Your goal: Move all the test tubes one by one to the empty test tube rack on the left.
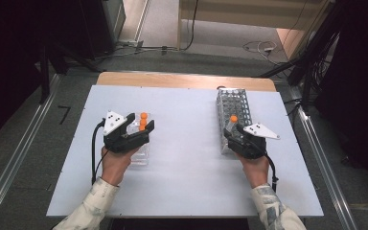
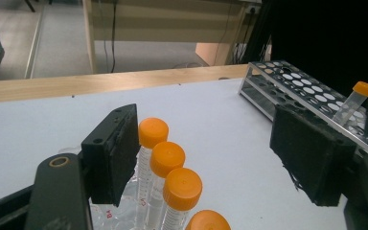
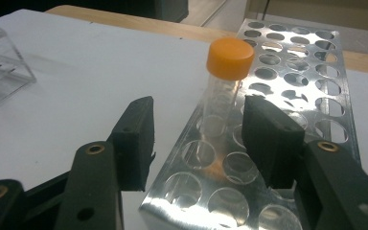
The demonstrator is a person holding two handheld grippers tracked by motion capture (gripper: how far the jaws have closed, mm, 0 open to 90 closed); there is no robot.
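Note:
A clear plastic rack (image 1: 141, 155) at the left of the white table holds several orange-capped tubes (image 1: 143, 120) (image 2: 167, 158). My left gripper (image 1: 141, 122) (image 2: 211, 148) hovers over them, open; the tubes stand beside its left jaw with a wide gap to the other. At the right lies a metal tube rack (image 1: 234, 103) (image 3: 292, 62) with one orange-capped tube (image 1: 233, 118) (image 3: 230, 58) leaning in a near hole. My right gripper (image 1: 232, 130) (image 3: 196, 134) straddles that tube, open, with clear space on the tube's left side.
The white table top (image 1: 187, 143) has a wooden strip (image 1: 187, 80) along its far edge. The clear rack (image 3: 0, 62) shows at the left of the right gripper view. Cables and dark stands (image 1: 311, 67) sit on the floor beyond and to the right.

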